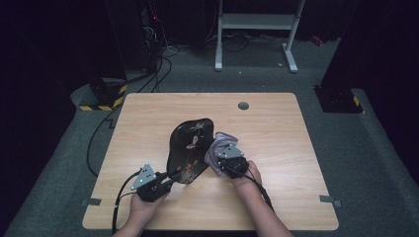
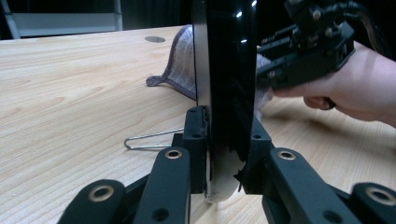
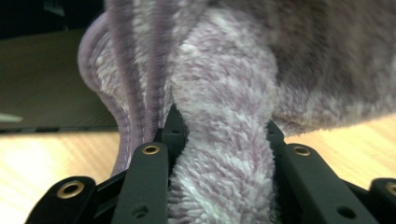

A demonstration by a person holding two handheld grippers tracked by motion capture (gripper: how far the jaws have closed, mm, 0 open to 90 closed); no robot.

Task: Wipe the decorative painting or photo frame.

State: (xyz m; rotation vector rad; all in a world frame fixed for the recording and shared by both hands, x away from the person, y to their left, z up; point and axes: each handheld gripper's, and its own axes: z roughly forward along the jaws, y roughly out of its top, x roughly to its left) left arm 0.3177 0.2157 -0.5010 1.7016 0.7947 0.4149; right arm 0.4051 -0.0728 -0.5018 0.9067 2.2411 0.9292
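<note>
Left gripper (image 1: pixel 170 181) clamps black tray (image 1: pixel 190 148) by its near rim; right gripper (image 1: pixel 223 159) pinches purple cloth (image 1: pixel 216 148) beside tray. Risk: wiping pressure levers tray loose from that narrow rim hold

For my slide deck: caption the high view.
Left gripper holds a black lacquered floral tray on edge while right gripper presses a purple fleece cloth against it.

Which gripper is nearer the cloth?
Right. The right gripper is shut on the cloth; the left gripper clamps the tray edge, on the tray's other side.
</note>
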